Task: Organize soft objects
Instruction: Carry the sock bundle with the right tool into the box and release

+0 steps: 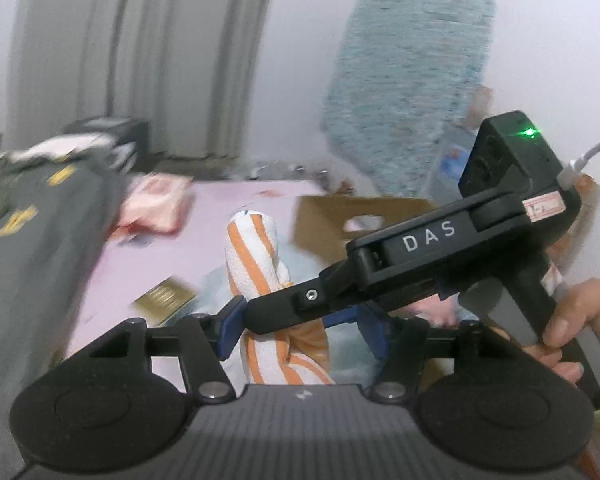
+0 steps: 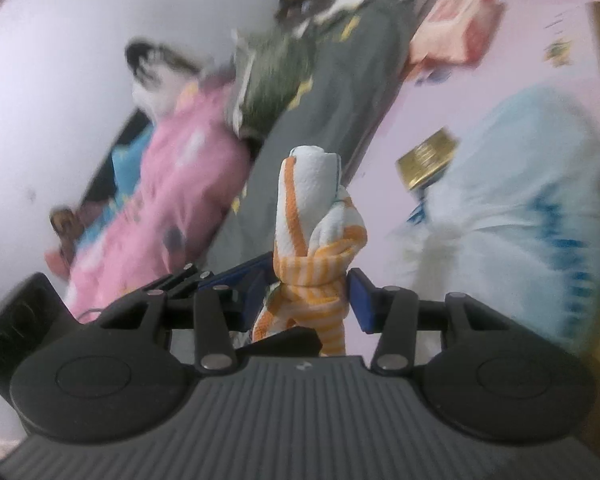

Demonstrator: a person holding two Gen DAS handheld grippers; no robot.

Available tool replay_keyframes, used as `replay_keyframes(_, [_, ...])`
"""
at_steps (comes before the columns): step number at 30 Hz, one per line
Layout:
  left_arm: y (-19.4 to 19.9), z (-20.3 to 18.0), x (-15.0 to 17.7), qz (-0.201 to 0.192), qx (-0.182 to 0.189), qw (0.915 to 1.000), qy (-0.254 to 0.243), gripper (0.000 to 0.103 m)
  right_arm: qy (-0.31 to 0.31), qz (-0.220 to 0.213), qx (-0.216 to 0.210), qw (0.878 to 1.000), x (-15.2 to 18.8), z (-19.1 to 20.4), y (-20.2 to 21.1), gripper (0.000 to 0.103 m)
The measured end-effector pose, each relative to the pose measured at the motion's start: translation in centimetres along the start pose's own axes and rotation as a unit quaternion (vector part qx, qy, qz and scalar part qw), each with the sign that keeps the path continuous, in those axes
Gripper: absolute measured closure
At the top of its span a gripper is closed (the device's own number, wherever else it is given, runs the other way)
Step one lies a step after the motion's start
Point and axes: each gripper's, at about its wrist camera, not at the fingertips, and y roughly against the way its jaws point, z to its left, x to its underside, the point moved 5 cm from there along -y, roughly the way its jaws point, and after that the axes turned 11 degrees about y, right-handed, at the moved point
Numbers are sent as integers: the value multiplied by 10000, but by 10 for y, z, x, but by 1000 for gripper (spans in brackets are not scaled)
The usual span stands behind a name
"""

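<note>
Two handheld grippers meet over a pink-sheeted bed [image 1: 228, 216], both at one orange-and-white striped towel [image 2: 314, 236] twisted into an upright roll above the sheet. In the right wrist view the right gripper [image 2: 308, 300] has its blue-padded jaws around the towel's knotted middle, the right pad against the cloth; whether the left pad presses too cannot be told. The left gripper [image 1: 300, 324] has jaws standing apart on either side of the towel's lower part, pads clear of it. A hand [image 1: 576, 328] grasps the right gripper's handle. On the bed lie a dark grey blanket [image 1: 40, 232], a gold box [image 1: 165, 300], a pale blue cloth [image 2: 520, 184] and a pink-and-white packet [image 1: 156, 204]. A cardboard box [image 1: 360, 220] stands behind, with grey curtains [image 1: 140, 60] along a white wall [image 1: 300, 80].
</note>
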Motion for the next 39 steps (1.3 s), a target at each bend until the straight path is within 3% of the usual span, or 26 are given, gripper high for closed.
replay_keyframes(8, [-43, -92, 1, 217, 782, 9934, -813, 40, -476, -850, 429, 9943, 18, -47, 108, 58])
replay_keyframes(15, [-85, -127, 22, 778, 1213, 9857, -871, 40, -1136, -923, 909, 9850, 55, -96, 158, 58])
replay_keyframes(20, [-102, -110, 33, 1197, 1269, 9822, -703, 40, -1350, -734, 1026, 9828, 75, -111, 150, 59])
replay_keyframes(23, [-97, -96, 35, 1283, 1219, 9830, -494, 35, -1291, -405, 1129, 9844, 79, -117, 137, 56])
replay_keyframes(25, [-84, -86, 33, 1162, 1186, 9852, -435, 29, -1449, -160, 1147, 9826, 82, -124, 128, 38])
replay_keyframes(26, [-82, -82, 30, 1094, 1161, 9863, -425, 29, -1523, -145, 1179, 9812, 83, -126, 127, 34])
replay_keyframes(33, [-68, -46, 20, 885, 940, 9916, -20, 28, -1683, -485, 1283, 9761, 77, -131, 144, 28])
replay_keyframes(37, [-54, -20, 17, 764, 779, 9936, 307, 28, -1923, -735, 944, 9740, 64, -132, 138, 27])
replay_keyframes(39, [-46, -7, 17, 681, 670, 9945, 438, 28, -2096, -681, 669, 9731, 58, -131, 125, 21])
